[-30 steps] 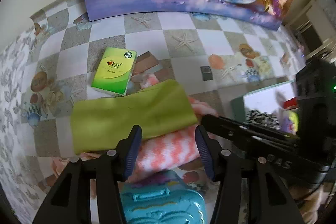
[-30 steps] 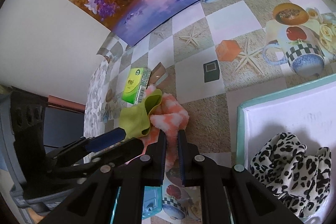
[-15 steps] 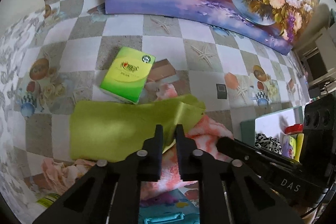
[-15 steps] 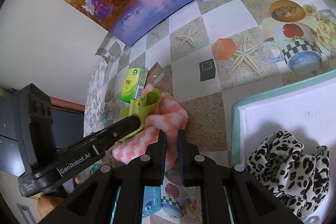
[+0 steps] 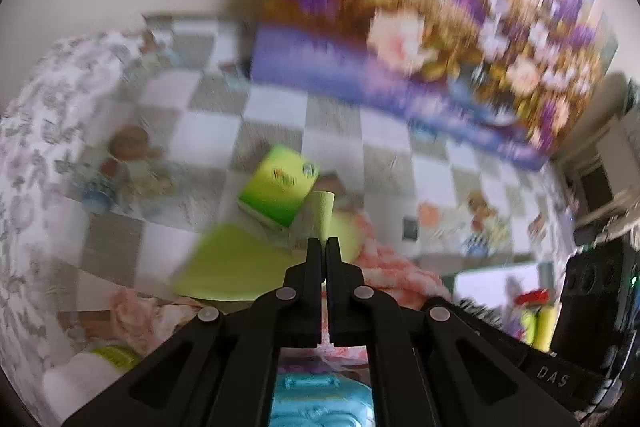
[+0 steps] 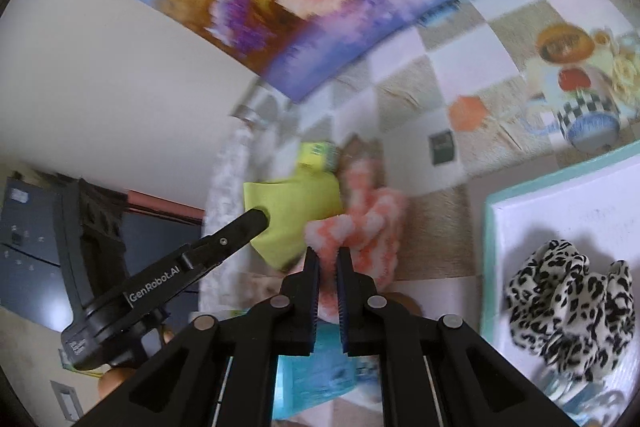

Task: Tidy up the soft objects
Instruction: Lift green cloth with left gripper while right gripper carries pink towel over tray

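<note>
Lime-green cloth is pinched at one corner by the left gripper, whose jaws have just been closing and now stand fully together on it, a strip of the fabric standing up just beyond the tips while the rest hangs down to that gripper's left. The right gripper is clamped on the near edge of the fluffy orange-and-white towel, just right of the green cloth. With so little fabric caught, the cloth could slip free, or the touching pieces could drag each other and knock the green tissue pack just beyond.
</note>
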{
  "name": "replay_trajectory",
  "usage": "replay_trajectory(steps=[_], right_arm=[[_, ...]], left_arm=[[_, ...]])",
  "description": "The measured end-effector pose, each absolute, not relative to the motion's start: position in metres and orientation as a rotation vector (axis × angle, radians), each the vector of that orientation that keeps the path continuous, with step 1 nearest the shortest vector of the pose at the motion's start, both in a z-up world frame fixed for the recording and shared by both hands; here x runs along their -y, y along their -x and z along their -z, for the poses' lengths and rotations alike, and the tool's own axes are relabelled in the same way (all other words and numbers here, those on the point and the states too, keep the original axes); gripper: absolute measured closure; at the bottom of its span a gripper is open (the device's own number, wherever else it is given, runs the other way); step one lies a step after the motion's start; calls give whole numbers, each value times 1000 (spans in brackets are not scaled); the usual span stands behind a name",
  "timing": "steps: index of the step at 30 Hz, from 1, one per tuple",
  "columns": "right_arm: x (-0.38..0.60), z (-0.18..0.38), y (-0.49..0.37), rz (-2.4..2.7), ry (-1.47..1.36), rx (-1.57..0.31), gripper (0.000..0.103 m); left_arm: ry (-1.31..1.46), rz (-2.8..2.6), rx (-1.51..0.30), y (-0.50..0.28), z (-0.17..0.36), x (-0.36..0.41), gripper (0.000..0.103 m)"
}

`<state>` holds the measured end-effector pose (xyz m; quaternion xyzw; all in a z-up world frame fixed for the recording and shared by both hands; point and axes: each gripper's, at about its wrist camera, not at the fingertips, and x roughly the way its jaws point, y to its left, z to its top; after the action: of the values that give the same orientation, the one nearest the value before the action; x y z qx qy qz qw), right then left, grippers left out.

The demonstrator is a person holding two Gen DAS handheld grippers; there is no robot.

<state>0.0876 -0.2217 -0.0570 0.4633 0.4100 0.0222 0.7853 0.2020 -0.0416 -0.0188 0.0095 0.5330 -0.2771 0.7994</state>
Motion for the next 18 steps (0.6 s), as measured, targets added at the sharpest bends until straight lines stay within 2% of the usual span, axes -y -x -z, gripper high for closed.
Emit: replay_trajectory(steps=[10,18], right_arm=[[218,-20,-54,-67,-914,-742,95],[244,-89,-3,82,-783,-646,95]], left_arm=[[33,585,-896,-155,-83,36,102],[84,682,-781,-99,-137,53,102]])
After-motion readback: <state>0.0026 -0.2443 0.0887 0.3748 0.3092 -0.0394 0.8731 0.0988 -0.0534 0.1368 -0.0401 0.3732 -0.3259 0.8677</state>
